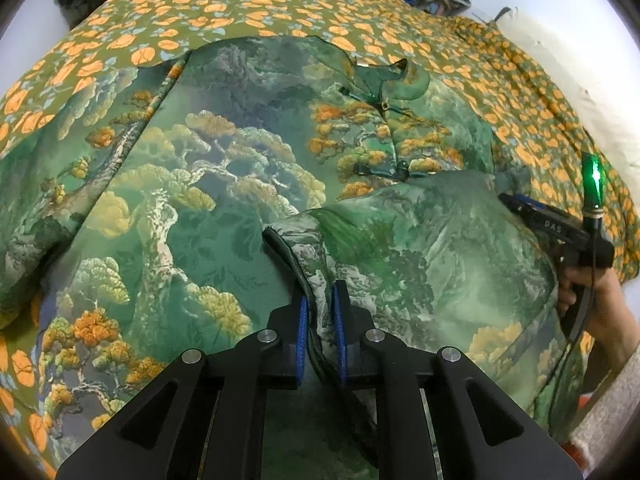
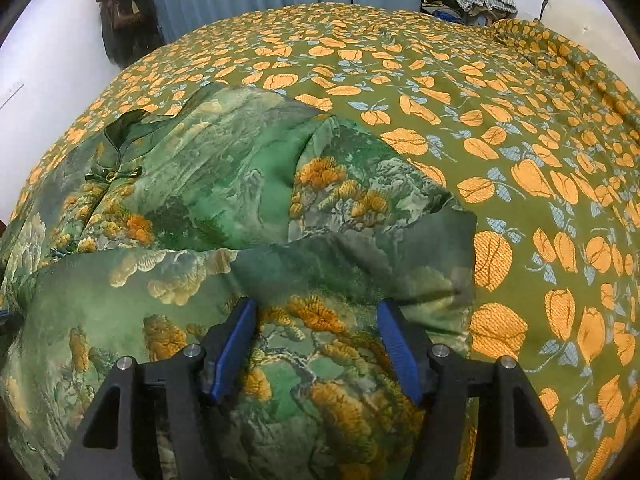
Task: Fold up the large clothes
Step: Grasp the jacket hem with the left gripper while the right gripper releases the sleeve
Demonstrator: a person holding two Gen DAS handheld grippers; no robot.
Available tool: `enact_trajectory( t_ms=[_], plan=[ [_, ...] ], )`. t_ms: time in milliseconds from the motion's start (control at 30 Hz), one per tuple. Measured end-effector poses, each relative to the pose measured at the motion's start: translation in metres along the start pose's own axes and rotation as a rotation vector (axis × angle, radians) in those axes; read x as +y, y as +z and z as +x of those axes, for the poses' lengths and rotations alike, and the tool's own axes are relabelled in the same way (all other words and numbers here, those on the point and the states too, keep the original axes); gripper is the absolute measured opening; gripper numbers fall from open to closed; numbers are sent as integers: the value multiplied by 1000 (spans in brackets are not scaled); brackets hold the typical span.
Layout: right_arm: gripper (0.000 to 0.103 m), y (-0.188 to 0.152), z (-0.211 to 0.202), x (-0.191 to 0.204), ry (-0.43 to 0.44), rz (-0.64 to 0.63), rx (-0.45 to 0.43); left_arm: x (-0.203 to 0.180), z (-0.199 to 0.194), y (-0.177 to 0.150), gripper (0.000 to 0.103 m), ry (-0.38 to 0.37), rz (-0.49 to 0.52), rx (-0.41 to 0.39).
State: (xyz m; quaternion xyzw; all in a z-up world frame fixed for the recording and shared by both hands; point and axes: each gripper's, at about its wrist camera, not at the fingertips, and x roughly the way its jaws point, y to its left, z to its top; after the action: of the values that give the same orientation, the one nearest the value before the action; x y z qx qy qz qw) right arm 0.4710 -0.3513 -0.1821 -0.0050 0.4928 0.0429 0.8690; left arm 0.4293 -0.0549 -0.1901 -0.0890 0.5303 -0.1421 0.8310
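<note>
Two grippers are working the landscape-print dress [image 1: 240, 168]: left gripper [image 1: 320, 312] is pinching its piped hem for folding; right gripper [image 2: 316, 344] is hovering, jaws spread.

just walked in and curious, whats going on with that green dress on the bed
A person holding a gripper in each hand is folding a green landscape-print dress spread on a bed with an orange-leaf bedspread. The left gripper is shut on a folded-over edge of the dress. The right gripper is open, its fingers apart over the fabric on the other side. A pile of clothes sits at the far corner.
</note>
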Motion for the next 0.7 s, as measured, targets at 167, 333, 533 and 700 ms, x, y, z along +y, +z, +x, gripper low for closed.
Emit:
enact_trajectory(
  t_ms=[167,333,533,700],
  plan=[
    [64,-17,-49,1,42,7,-37,6,-7,10,11,-9,-5,-16],
    [64,-51,-89,9,85,-28,-38,7,-1,17,11,4,-12,-26],
    [64,-75,-54,9,56,19,53,4,12,14,12,28,-6,-22],
    [66,-73,-41,16,5,11,41,4,-5,7,26,64,25,-41]
  ],
)
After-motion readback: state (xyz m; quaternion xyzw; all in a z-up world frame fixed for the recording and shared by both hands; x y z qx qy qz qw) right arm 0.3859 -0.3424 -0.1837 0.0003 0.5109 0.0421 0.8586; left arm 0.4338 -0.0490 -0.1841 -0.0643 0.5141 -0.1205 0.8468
